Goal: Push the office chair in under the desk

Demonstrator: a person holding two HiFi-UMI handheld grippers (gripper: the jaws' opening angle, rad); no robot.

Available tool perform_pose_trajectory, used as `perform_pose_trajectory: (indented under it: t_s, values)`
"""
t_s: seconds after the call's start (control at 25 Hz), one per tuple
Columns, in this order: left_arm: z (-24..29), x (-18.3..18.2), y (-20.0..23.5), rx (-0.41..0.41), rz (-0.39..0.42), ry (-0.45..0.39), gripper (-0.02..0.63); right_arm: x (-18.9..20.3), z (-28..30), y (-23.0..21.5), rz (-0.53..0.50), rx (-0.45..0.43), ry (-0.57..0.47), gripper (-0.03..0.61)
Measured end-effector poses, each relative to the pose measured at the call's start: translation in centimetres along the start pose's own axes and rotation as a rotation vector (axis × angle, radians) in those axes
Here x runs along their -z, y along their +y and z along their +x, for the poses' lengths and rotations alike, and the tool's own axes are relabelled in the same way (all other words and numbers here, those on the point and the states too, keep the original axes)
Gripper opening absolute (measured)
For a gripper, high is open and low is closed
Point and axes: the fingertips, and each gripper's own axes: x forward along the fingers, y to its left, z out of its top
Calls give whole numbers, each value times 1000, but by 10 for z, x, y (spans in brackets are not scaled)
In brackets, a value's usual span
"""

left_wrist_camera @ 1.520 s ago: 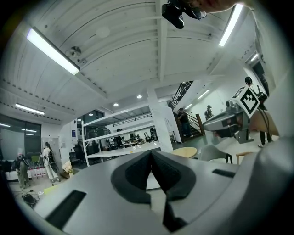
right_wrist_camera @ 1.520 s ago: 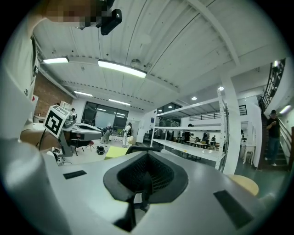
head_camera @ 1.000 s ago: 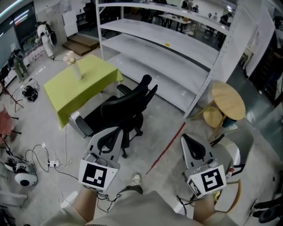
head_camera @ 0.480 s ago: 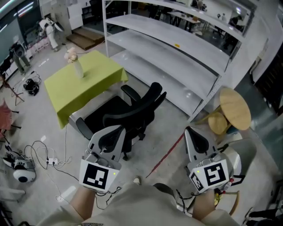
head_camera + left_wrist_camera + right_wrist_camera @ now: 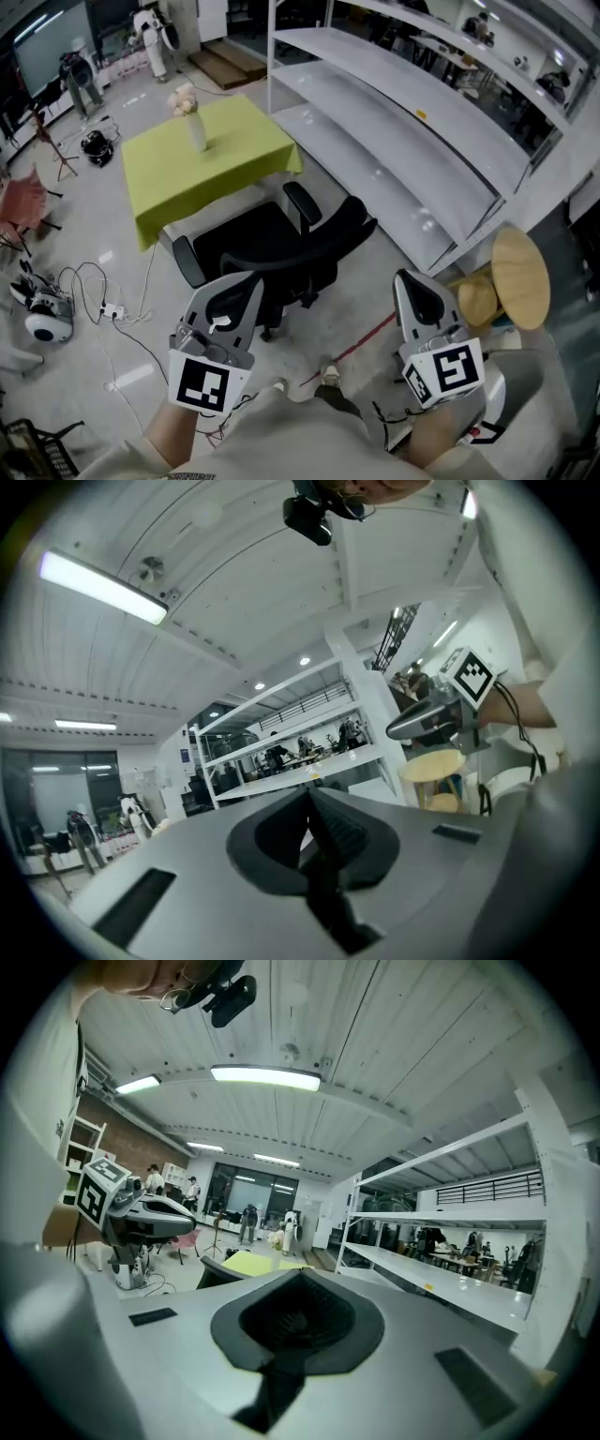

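A black office chair [image 5: 281,246] stands on the floor, pulled out from a desk with a yellow-green cloth [image 5: 211,164]; its seat faces the desk. A white vase of flowers [image 5: 194,127] stands on the desk. My left gripper [image 5: 246,281] is held up just on the near side of the chair, shut and empty. My right gripper [image 5: 406,279] hovers to the chair's right over bare floor, also shut with nothing in it. In the right gripper view the chair's back [image 5: 208,1272] and the desk [image 5: 248,1262] show beyond the shut jaws.
A tall white shelving rack [image 5: 422,122] runs along the right behind the chair. A round wooden table [image 5: 520,277] stands at the right. Cables with a power strip [image 5: 112,309] and a white device [image 5: 42,323] lie on the floor at left. Red floor tape [image 5: 361,342] lies near my feet.
The view has shifted: chair and desk now sit further right and closer in the frame. Both grippers stay shut and keep their places in front of me.
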Motion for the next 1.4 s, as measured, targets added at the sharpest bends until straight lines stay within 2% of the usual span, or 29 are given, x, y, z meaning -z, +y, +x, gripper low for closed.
perform_pose_trajectory:
  t_s: [0.28, 0.44, 0.6, 0.84, 0.96, 1.04, 1.16, 1.32, 1.4]
  values:
    - [24, 2, -7, -162, 18, 106, 6, 5, 43, -42, -24, -166, -27, 6]
    - [28, 3, -8, -255, 26, 158, 6, 8, 61, -51, -32, -270, -44, 6]
    - [28, 4, -13, -315, 9, 199, 6, 15, 77, -57, -48, -361, -47, 6]
    - [21, 21, -25, -380, 37, 360, 8, 26, 94, -62, -93, -468, -28, 6]
    - [21, 35, -36, -361, 58, 426, 20, 38, 100, -56, -111, -571, 16, 6]
    - [23, 46, -41, -325, 88, 474, 84, 45, 104, -48, -155, -645, 50, 11]
    - [23, 71, -48, -257, 112, 563, 151, 59, 105, -32, -248, -766, 103, 117]
    - [20, 120, -58, -136, 133, 719, 218, 85, 114, -17, -304, -886, 176, 143]
    - [18, 142, -60, -101, 143, 776, 235, 104, 121, -13, -342, -921, 227, 172]
